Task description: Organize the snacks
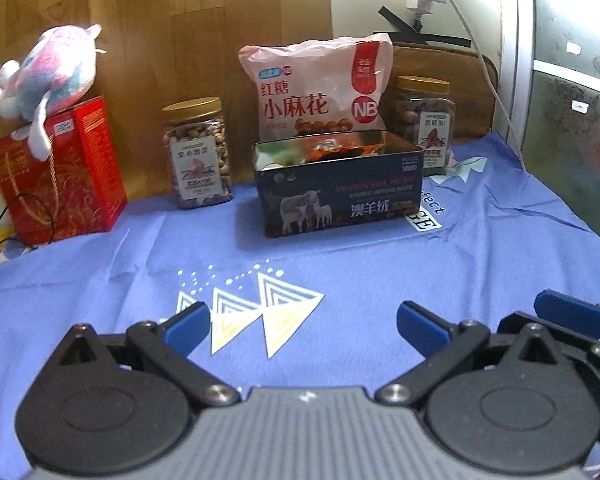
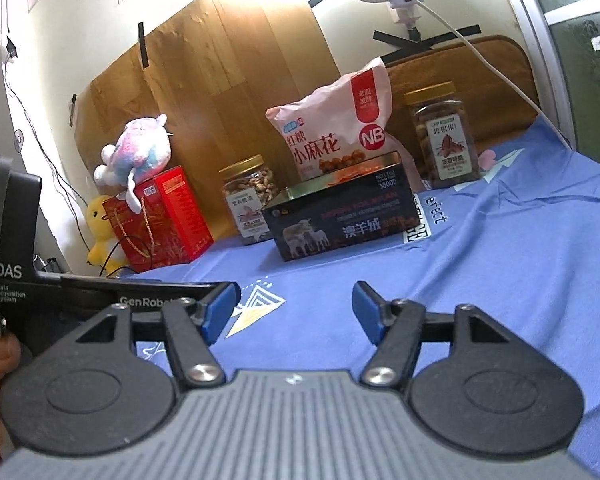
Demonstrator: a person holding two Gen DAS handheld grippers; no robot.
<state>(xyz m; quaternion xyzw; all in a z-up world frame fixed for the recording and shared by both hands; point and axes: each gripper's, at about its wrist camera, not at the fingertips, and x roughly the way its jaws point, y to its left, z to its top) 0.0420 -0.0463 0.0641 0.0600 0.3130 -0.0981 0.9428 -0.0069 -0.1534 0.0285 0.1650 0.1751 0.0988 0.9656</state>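
While left hand-held gripper [image 1: 304,320] gapes, tin [image 1: 340,196] well ahead.

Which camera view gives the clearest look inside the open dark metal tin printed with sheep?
The left wrist view: it looks down past the rim of the open dark metal tin printed with sheep, showing orange wrappers inside. The right wrist view sits lower and off to one side, showing mostly the tin's front and only a sliver of its contents.

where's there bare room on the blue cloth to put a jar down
The widest bare patch of blue cloth lies between the open tin and both open grippers. Another runs right of the tin, below the right jar. The back row is crowded: red box, left jar, pink bag.
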